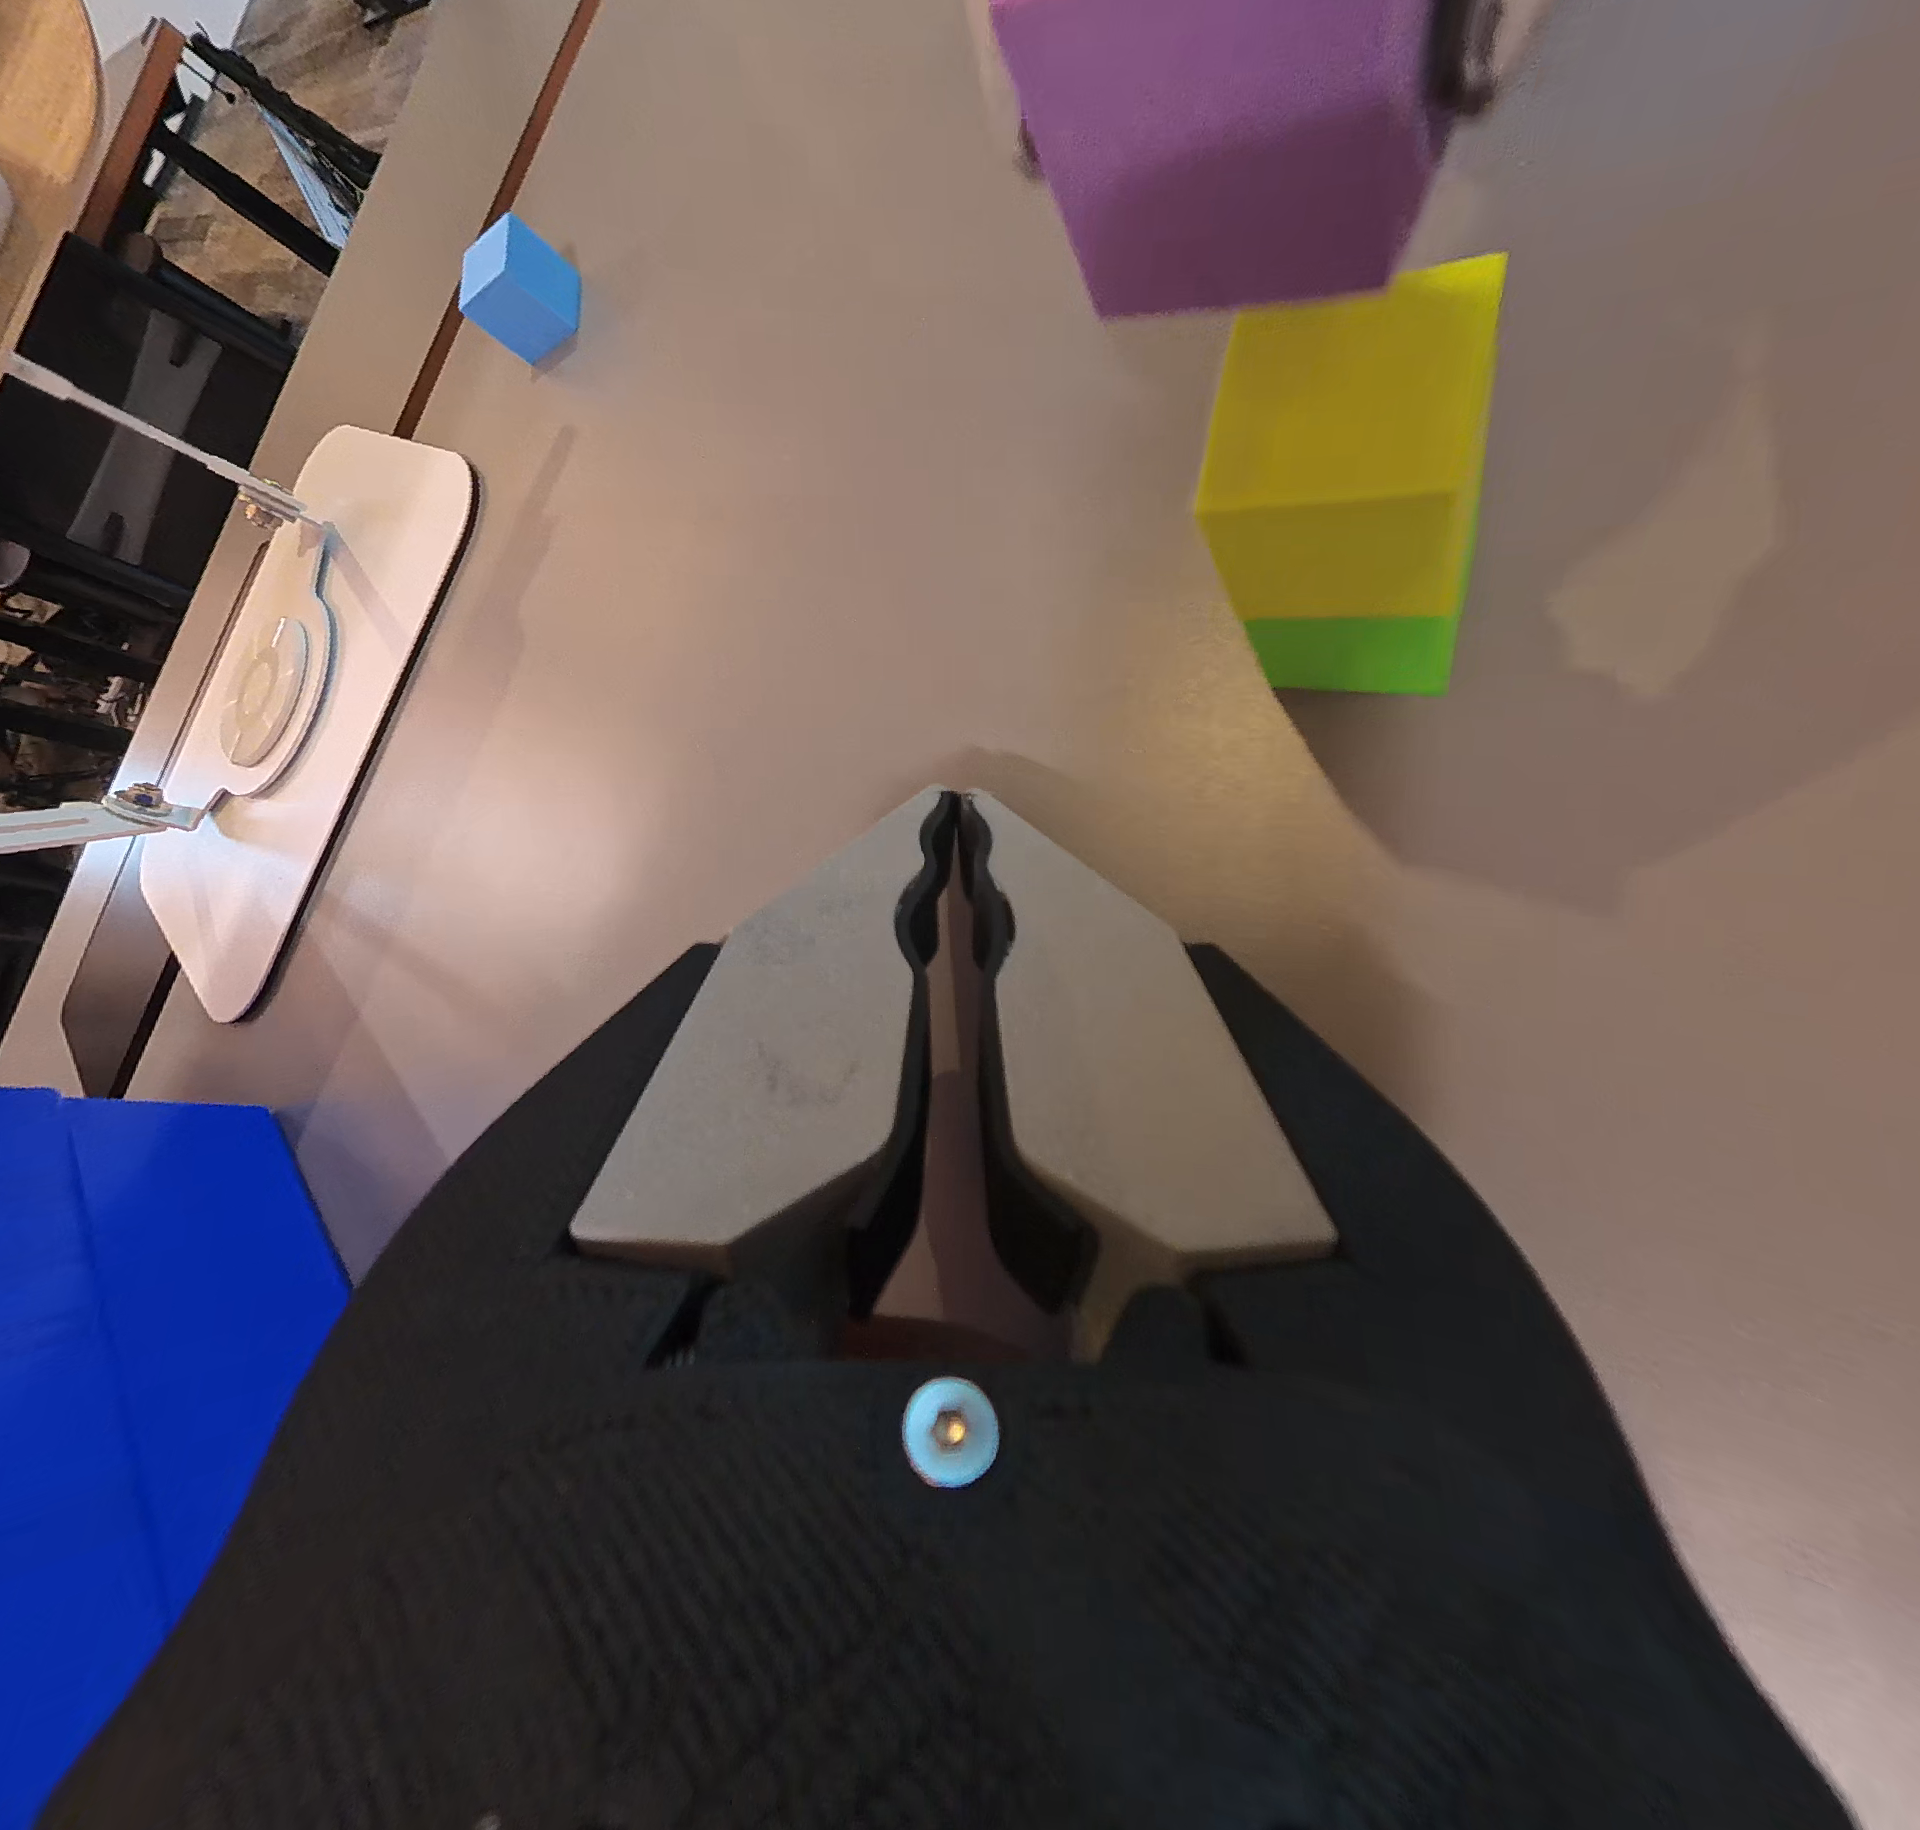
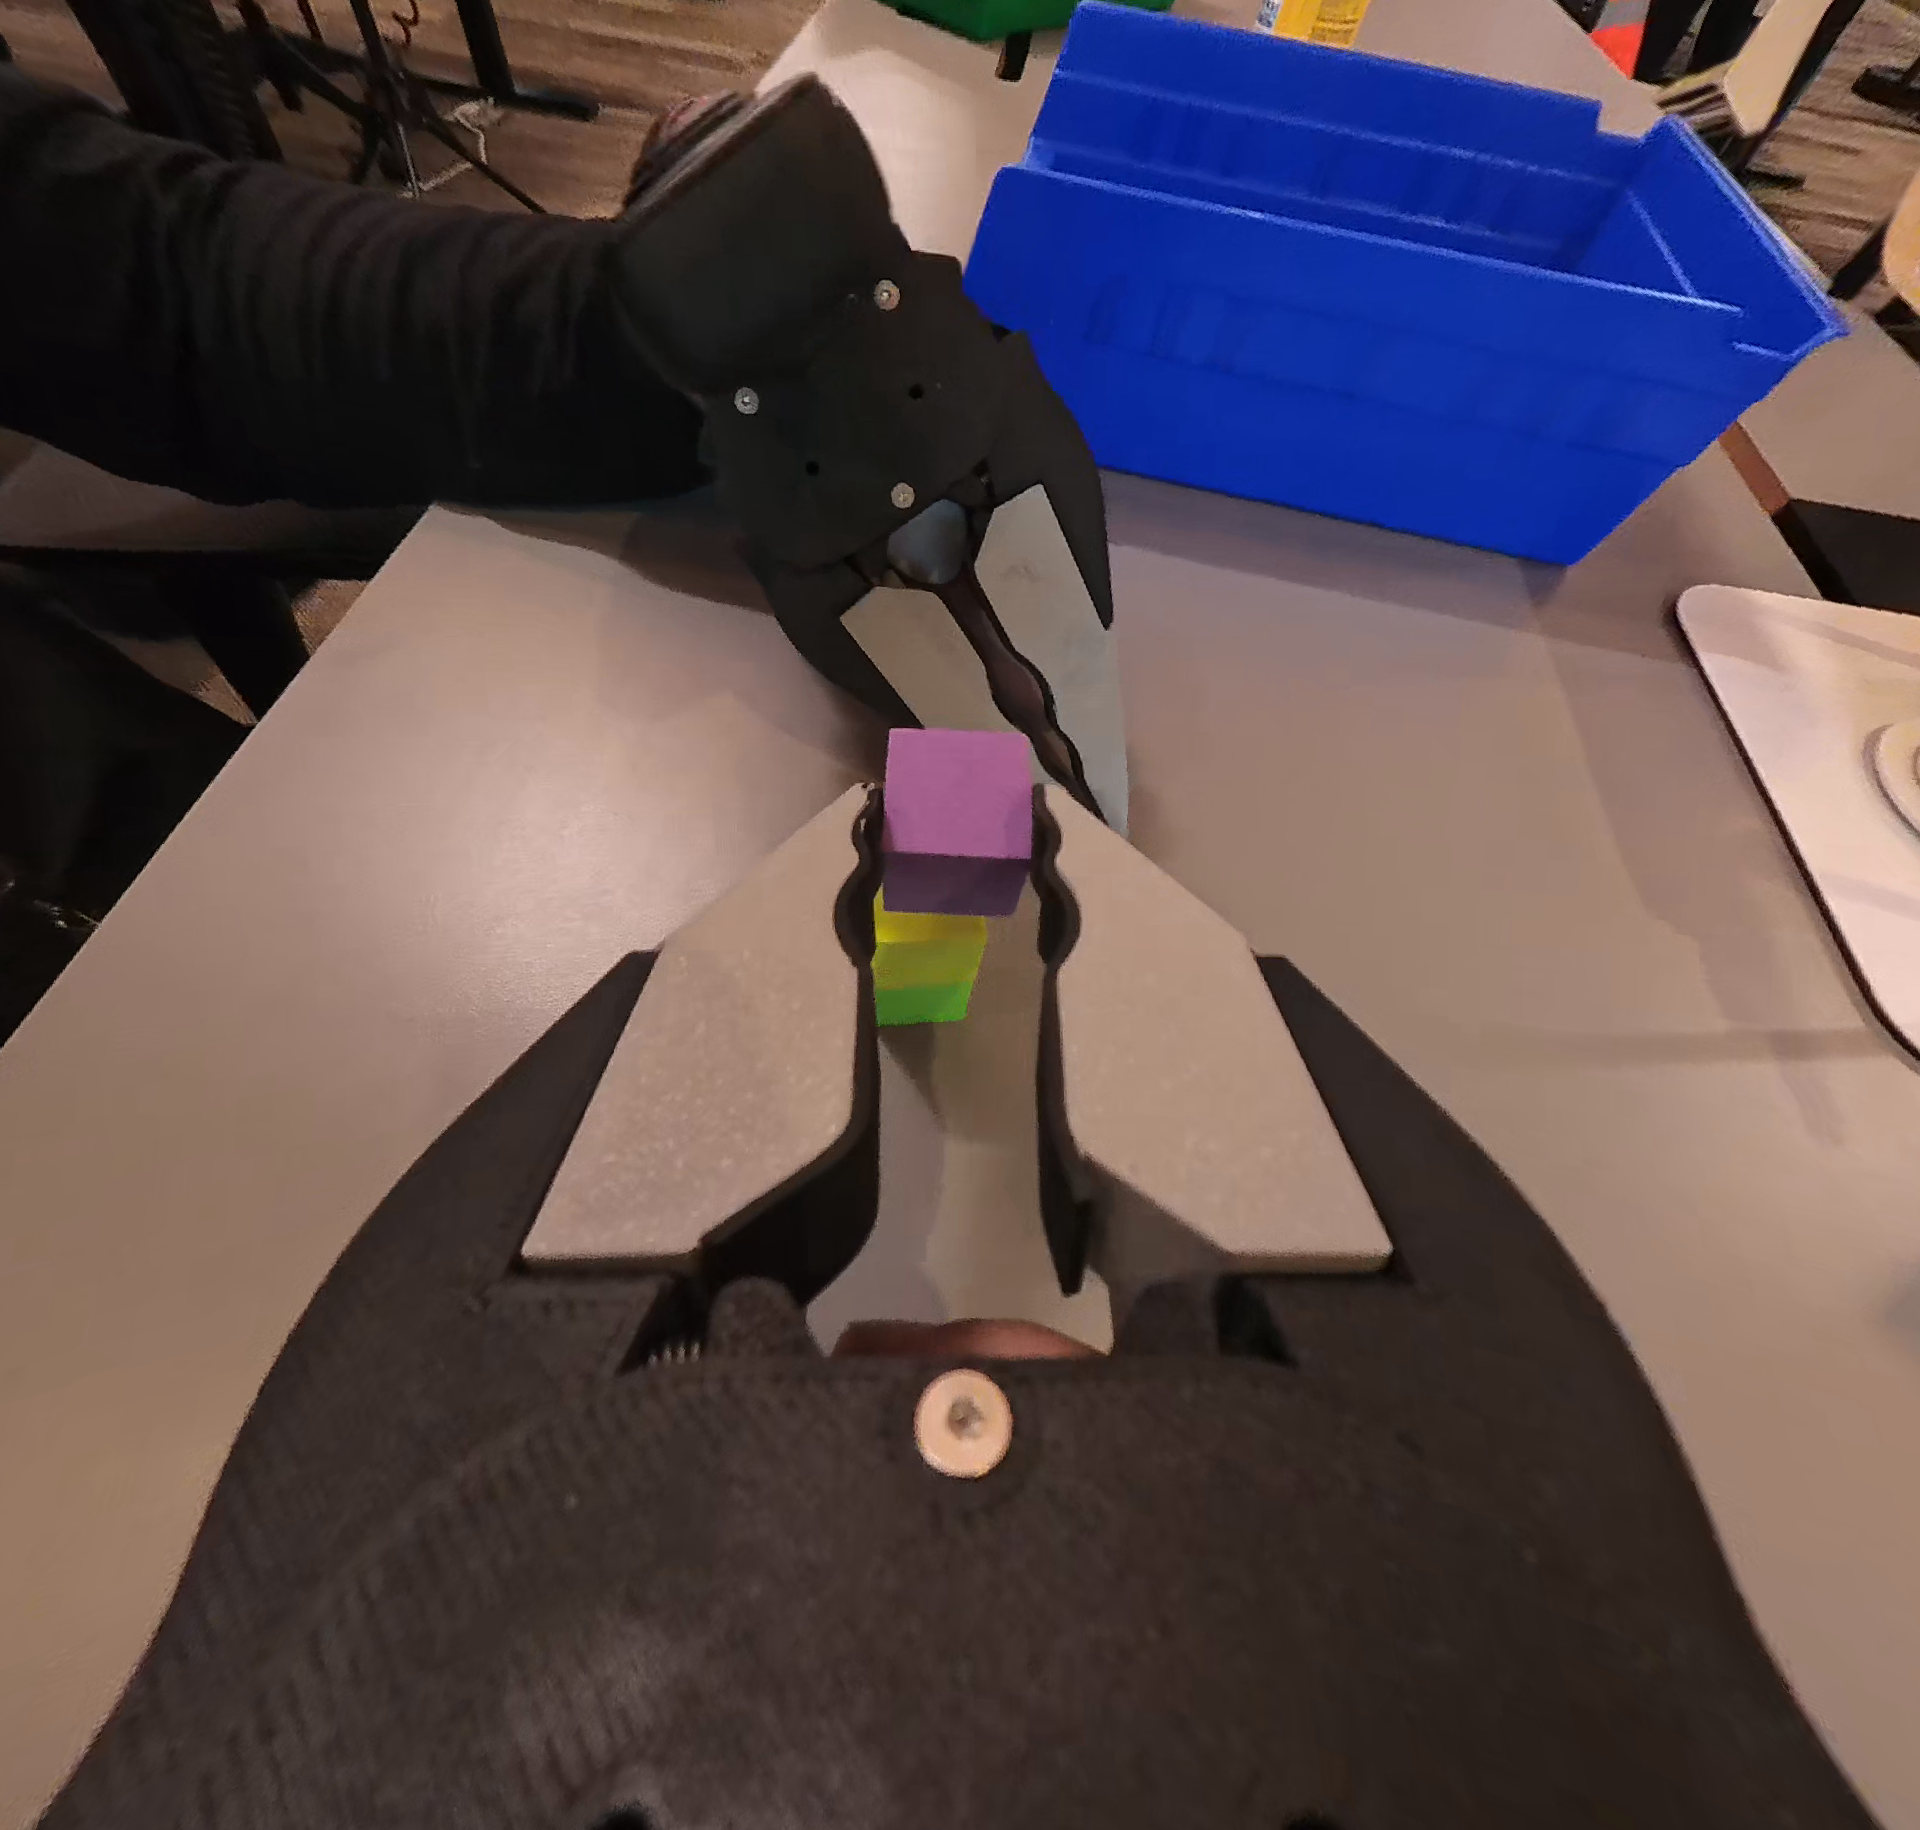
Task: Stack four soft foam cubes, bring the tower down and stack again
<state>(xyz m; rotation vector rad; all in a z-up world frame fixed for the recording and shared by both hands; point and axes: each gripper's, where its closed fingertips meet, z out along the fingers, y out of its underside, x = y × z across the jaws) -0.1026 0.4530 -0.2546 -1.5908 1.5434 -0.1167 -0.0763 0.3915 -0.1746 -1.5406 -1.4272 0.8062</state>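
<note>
Right gripper (image 2: 954,845) fingers pinch matte purple foam cube (image 2: 958,806), held just above yellow cube (image 2: 928,939) stacked on green cube (image 2: 923,1003) on smooth grey counter (image 2: 1455,845); left gripper (image 1: 953,801) fingers pressed together, empty, just beyond stack; light-blue cube (image 1: 520,286) well apart nr counter edge; ribbed blue plastic bin (image 2: 1382,326) behind; rounded white plate (image 1: 312,710) w/ metal brackets.

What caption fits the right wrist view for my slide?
Right tongs hold the purple cube just above the yellow cube on the green cube.
</note>
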